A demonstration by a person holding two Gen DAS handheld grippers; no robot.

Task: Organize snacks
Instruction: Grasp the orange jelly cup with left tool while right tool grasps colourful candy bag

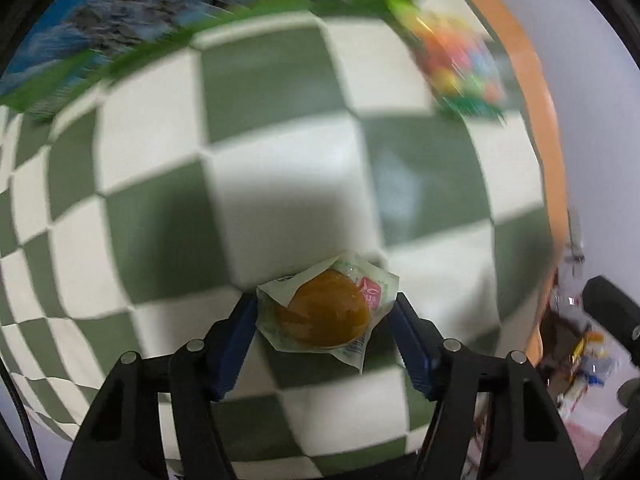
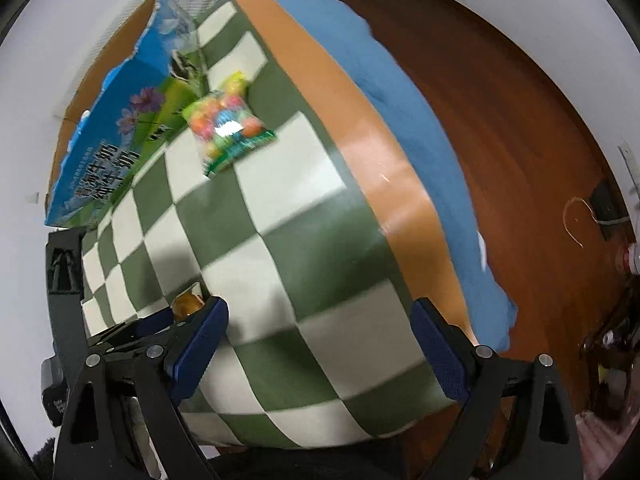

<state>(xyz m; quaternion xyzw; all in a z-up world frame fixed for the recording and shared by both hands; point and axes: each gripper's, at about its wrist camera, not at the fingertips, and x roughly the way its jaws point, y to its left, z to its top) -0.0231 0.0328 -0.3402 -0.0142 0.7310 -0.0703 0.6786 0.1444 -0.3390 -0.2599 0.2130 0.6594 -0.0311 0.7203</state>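
A small golden-brown bun in a clear wrapper (image 1: 324, 312) lies on the green-and-white checkered cloth (image 1: 280, 200). My left gripper (image 1: 326, 308) points straight down over the bun, and its blue pads (image 1: 240, 332) touch the wrapper on both sides. From the right wrist view the bun (image 2: 186, 306) peeks out behind the left gripper's black frame (image 2: 120, 336). My right gripper (image 2: 320, 308) hangs open over the cloth (image 2: 312, 264) with nothing between its fingers. A bag of colourful candies (image 2: 226, 120) (image 1: 460, 68) lies further back on the cloth.
A blue-and-green printed carton (image 2: 116, 140) (image 1: 100, 20) stands along the cloth's far side next to the candy bag. The orange table edge (image 2: 360, 128) borders the cloth, with a blue fabric (image 2: 420, 120) beyond it and a wooden floor (image 2: 520, 120). Clutter (image 1: 584, 352) lies on the floor.
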